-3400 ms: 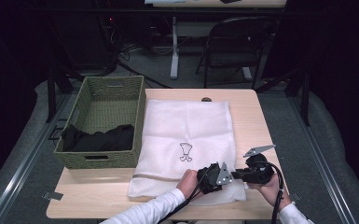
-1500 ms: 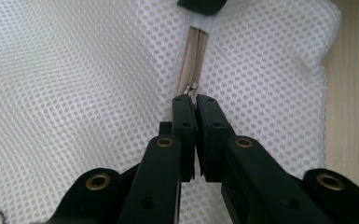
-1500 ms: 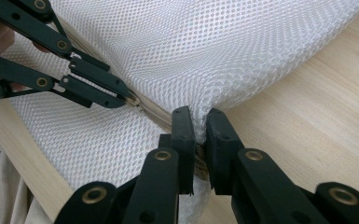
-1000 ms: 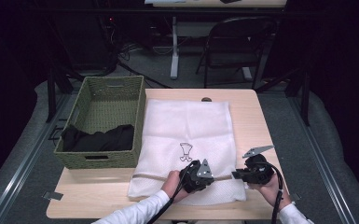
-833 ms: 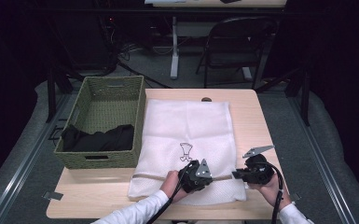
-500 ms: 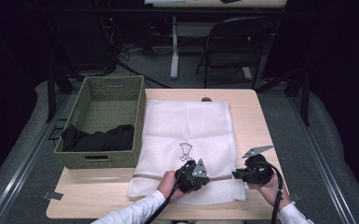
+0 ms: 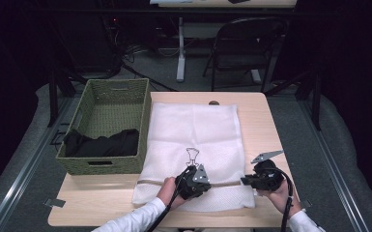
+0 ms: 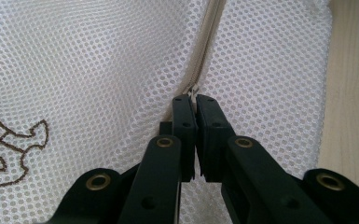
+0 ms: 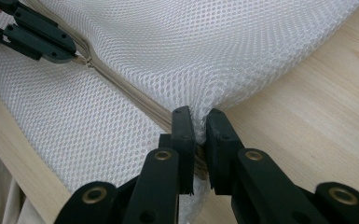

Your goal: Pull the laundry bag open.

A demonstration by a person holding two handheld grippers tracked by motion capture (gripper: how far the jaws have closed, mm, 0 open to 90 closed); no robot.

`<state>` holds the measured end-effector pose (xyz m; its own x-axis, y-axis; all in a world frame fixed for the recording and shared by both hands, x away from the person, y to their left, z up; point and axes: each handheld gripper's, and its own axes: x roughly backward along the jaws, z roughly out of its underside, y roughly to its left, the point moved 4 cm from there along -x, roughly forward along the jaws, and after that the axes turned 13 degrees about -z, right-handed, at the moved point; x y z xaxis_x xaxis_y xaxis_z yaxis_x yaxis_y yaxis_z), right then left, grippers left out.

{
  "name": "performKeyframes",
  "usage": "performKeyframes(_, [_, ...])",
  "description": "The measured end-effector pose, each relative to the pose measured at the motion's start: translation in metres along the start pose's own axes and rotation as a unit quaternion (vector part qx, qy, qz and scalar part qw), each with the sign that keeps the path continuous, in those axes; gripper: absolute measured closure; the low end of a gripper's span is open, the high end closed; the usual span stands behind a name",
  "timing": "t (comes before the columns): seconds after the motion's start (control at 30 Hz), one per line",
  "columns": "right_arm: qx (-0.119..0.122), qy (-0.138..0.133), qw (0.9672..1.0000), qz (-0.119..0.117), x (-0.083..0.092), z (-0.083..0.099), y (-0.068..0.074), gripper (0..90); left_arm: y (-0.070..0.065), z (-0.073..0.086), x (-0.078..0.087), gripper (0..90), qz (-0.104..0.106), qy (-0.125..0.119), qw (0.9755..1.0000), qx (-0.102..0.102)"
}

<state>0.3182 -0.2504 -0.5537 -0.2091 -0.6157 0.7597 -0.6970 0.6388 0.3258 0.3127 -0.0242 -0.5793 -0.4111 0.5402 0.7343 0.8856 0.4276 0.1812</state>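
The left gripper (image 8: pixel 196 100) is pinched shut on the zipper pull (image 8: pixel 194 91) of a white mesh laundry bag (image 8: pixel 98 70), its two black jaws pressed together with the small tab caught at their tips. The right gripper (image 9: pixel 196 119) is clamped on a bunched fold of mesh at the bag's edge, right where the beige zipper (image 9: pixel 135 95) ends, jaws nearly together with the fabric squeezed between them.

In the high view, the left gripper (image 7: pixel 193 180) sits over the zipper line near the bag's middle, and the right gripper (image 7: pixel 256 180) holds the bag's right edge, the two well apart along the same seam. The mesh laundry bag (image 7: pixel 193 130) lies flat on the wooden table (image 7: pixel 261 116), its long axis running from the person's side toward the far edge. The zipper (image 7: pixel 150 182) crosses its short width near the person's end, level from left to right. A brown embroidered figure (image 7: pixel 192 155) marks the mesh just beyond the left gripper.

Just beside the bag's left edge stands a green woven basket (image 7: pixel 111 96) holding dark clothing (image 7: pixel 101 142).
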Motion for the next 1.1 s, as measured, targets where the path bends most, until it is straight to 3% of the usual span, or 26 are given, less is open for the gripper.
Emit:
performKeyframes(0.43, [-0.001, 0.002, 0.9999, 0.017, 0.002, 0.001, -0.003, 83.6, 0.015, 0.018, 0.008, 87.2, -0.012, 0.023, 0.9995, 0.018])
performKeyframes(1.1, [-0.002, 0.003, 0.9999, 0.015, 0.001, 0.001, -0.002, 83.6, 0.027, 0.033, 0.025, 87.2, -0.014, 0.032, 0.9987, 0.037])
